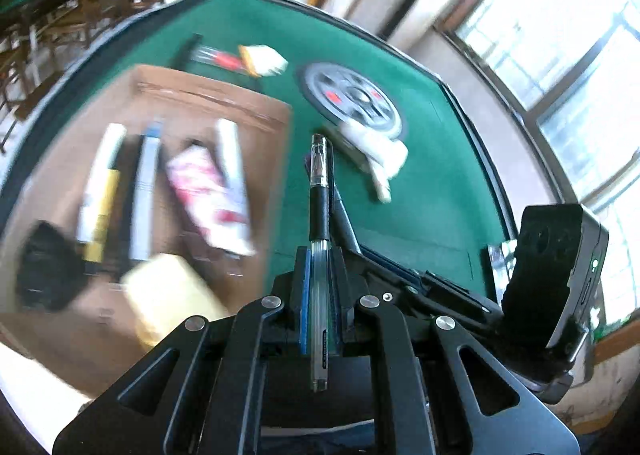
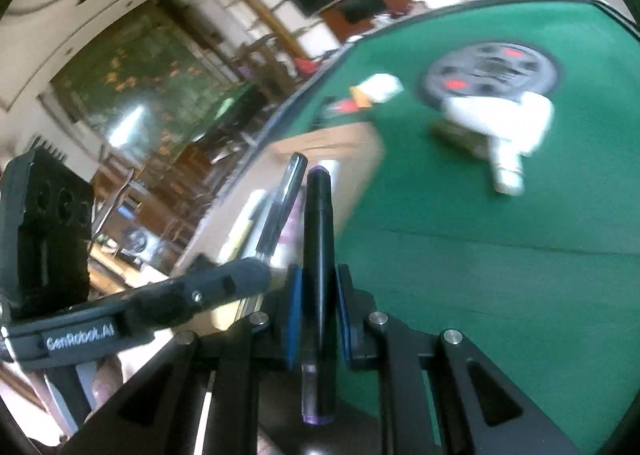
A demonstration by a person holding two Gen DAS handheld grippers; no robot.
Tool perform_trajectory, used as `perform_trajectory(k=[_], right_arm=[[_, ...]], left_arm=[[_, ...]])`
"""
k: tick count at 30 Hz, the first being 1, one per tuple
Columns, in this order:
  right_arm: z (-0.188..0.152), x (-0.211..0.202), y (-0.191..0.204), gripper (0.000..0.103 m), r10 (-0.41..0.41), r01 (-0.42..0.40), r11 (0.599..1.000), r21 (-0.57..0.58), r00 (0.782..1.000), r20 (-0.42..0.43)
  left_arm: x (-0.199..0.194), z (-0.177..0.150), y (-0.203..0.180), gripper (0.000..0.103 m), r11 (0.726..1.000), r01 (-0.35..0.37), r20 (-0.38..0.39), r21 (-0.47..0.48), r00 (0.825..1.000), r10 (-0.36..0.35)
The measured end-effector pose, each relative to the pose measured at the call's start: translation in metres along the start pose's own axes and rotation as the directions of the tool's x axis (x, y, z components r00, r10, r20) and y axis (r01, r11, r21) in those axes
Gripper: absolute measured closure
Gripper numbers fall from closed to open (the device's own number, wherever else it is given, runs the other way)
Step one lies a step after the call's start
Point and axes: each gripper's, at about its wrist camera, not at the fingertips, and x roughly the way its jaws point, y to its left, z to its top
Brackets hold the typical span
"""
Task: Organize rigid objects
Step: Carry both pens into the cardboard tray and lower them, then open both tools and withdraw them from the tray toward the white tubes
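clear pen (image 1: 319,191): pinched between the blue pads of the left gripper (image 1: 320,275), barrel running along the fingers, tip toward 12 o'clock, above the green felt table (image 1: 420,215) just beside the box edge.
black marker (image 2: 318,239): clamped the same way in the right gripper (image 2: 318,295), purple cap end toward the camera.
left gripper: closed down to the pen's width.
right gripper: closed down to the marker's width.
cardboard box (image 1: 224,103): at 9 o'clock of the pen; already holds tubes, a red-and-white pack, other blurred items.
table leftovers: white bottle (image 1: 380,159) at 1 o'clock, grey disc (image 1: 352,95) behind it, red-handled tool (image 1: 224,59) at 11 o'clock.
risk: thin round barrels may swivel or slide in the pads; the two grippers sit close and could knock; release outside the box wall would send a pen rolling on the felt.
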Motion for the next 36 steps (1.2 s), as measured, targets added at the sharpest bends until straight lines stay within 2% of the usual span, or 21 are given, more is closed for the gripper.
perform_trajectory(k=[6, 11, 15, 25, 36], right_arm=[[0.023, 0.048, 0.047, 0.088, 0.019, -0.023, 0.998, -0.059, 0.998, -0.066], [0.039, 0.081, 0.055, 0.088, -0.005, -0.003, 0.997, -0.076, 0.994, -0.105], [0.042, 0.099, 0.054, 0.088, -0.028, 0.018, 0.997, -0.080, 0.992, -0.125], [0.039, 0.119, 0.060, 0.088, -0.092, 0.071, 0.989, -0.130, 0.982, -0.165], [0.036, 0.124, 0.070, 0.088, -0.192, 0.158, 0.966, -0.204, 0.968, -0.159]], left_arm=[[-0.026, 0.022, 0.069, 0.095, 0.993, -0.029, 0.071, -0.111, 0.997, 0.037], [-0.009, 0.034, 0.106, 0.095, 0.984, -0.053, 0.033, -0.169, 0.998, 0.059], [0.011, 0.035, 0.116, 0.095, 0.980, -0.101, -0.020, -0.170, 0.995, 0.099], [0.027, 0.033, 0.127, 0.095, 0.966, -0.206, -0.049, -0.156, 0.978, 0.200], [0.034, 0.036, 0.131, 0.095, 0.969, -0.204, -0.083, -0.137, 0.977, 0.194]])
